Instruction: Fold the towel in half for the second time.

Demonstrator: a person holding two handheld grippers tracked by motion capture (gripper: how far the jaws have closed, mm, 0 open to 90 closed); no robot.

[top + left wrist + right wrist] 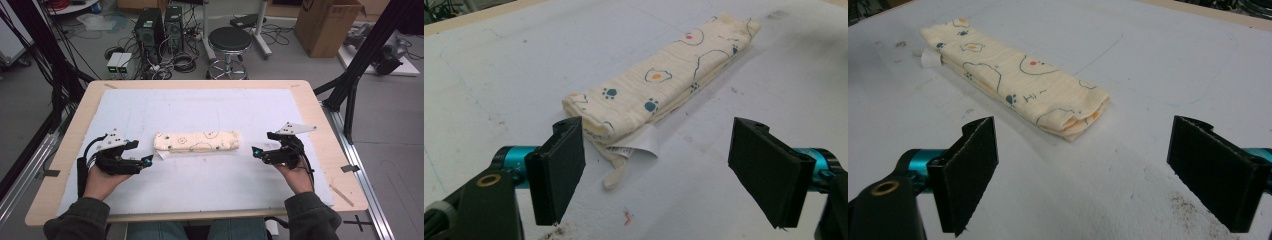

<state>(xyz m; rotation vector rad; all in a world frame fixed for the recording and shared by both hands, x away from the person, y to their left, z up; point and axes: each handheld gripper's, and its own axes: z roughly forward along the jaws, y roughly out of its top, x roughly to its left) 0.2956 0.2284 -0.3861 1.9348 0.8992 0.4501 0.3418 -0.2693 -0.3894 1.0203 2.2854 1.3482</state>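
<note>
A cream cloth (196, 141) printed with paw prints and fried eggs lies folded into a long narrow bundle in the middle of the white mat. A white label (639, 145) sticks out at its left end. My left gripper (148, 161) rests on the mat just left of that end, jaws wide apart and nothing between them. In the left gripper view the cloth (659, 85) lies a short way beyond the pads. My right gripper (255, 151) sits just off the cloth's right end, open, with the cloth (1013, 75) ahead of its empty jaws.
The white mat (200, 185) covers most of the wooden table (70, 150). Beyond the far edge stand a black stool (229, 42), computer towers (150, 27) and a cardboard box (325, 25). Black frame posts (350, 85) rise at both sides.
</note>
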